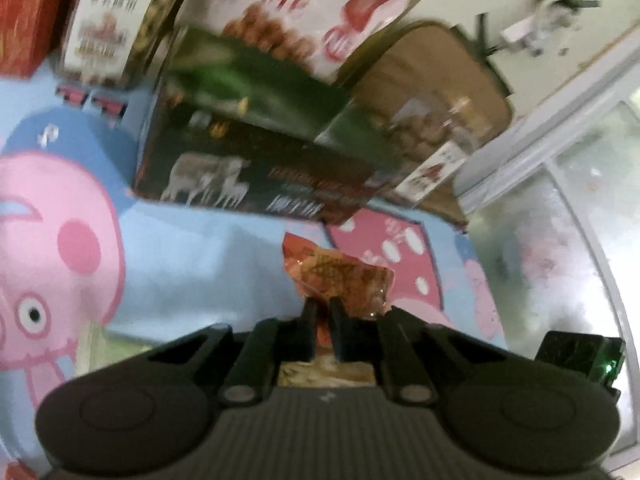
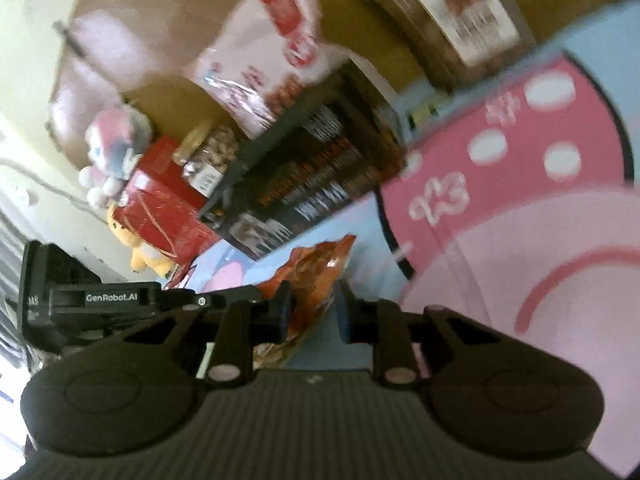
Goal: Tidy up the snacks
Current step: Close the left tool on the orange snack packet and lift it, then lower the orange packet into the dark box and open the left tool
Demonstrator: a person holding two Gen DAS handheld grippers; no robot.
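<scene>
The left gripper [image 1: 323,308] is clamped on an orange snack packet [image 1: 340,276], held just before the dark box [image 1: 256,176]. The right gripper [image 2: 316,300] straddles the same packet, unpressed. Pickup seems done; placement among the stacked snacks is called for.

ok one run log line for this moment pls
left tongs: shut on crinkly orange snack packet | right tongs: packet between fingers, grip unclear | surface: blue-pink cartoon mat

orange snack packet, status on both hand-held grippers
Left hand-held gripper shut on orange snack packet. Right hand-held gripper jaws apart, same packet between them, grip unclear. Dark snack box ahead, not blocking.
</scene>
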